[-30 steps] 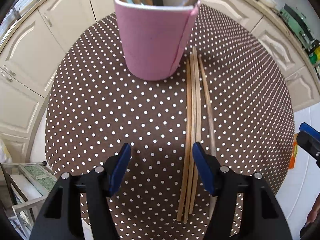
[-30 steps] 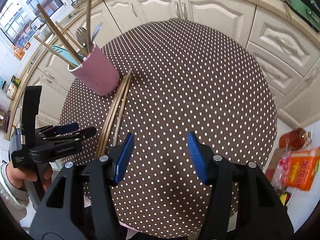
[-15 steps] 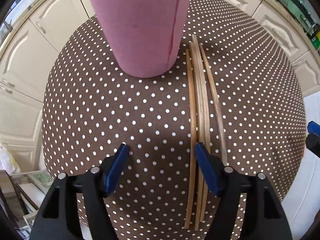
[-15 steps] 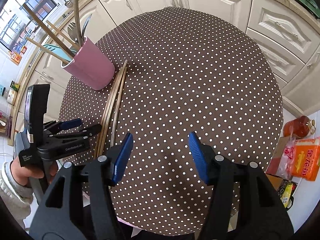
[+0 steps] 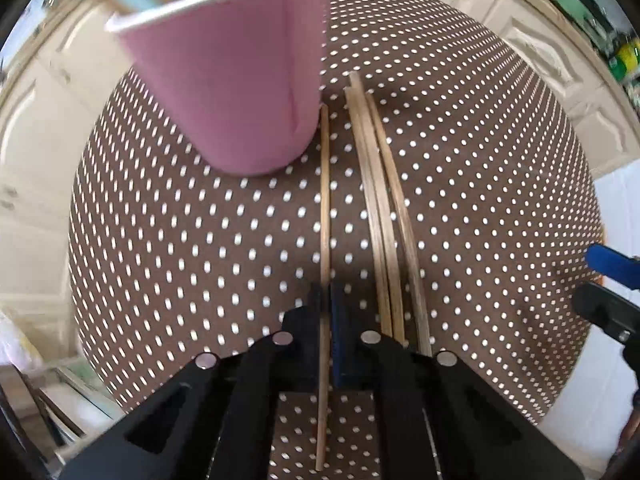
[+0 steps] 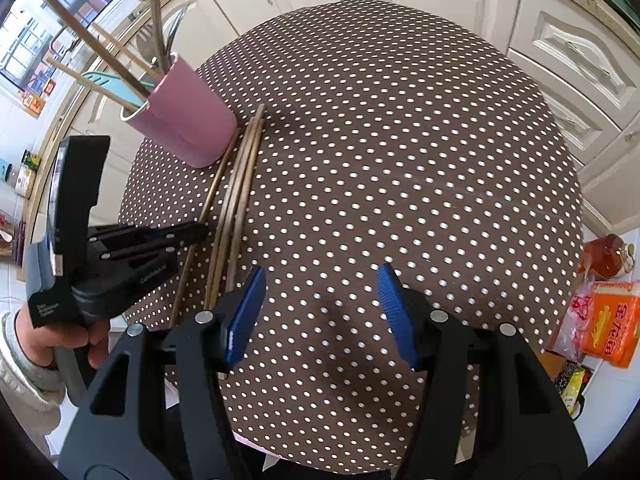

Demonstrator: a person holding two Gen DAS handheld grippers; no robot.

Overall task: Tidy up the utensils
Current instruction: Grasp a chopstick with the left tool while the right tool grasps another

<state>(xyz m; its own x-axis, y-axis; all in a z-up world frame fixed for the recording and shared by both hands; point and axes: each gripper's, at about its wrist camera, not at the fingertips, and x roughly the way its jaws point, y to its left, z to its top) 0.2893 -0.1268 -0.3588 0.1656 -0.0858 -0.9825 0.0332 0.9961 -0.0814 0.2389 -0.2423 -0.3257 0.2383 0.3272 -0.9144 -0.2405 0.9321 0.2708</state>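
the left gripper (image 5: 326, 312) has just clamped its jaws on a single chopstick (image 5: 325, 208), split from the three others (image 5: 384, 216) lying by the table's (image 6: 400, 140) left edge, so the pick is in hand; next it likely lifts and tips it into the pink cup (image 5: 236, 92). the right gripper (image 6: 320, 312) hangs released, empty. only the right view shows the cup's utensils (image 6: 120, 68) sharply
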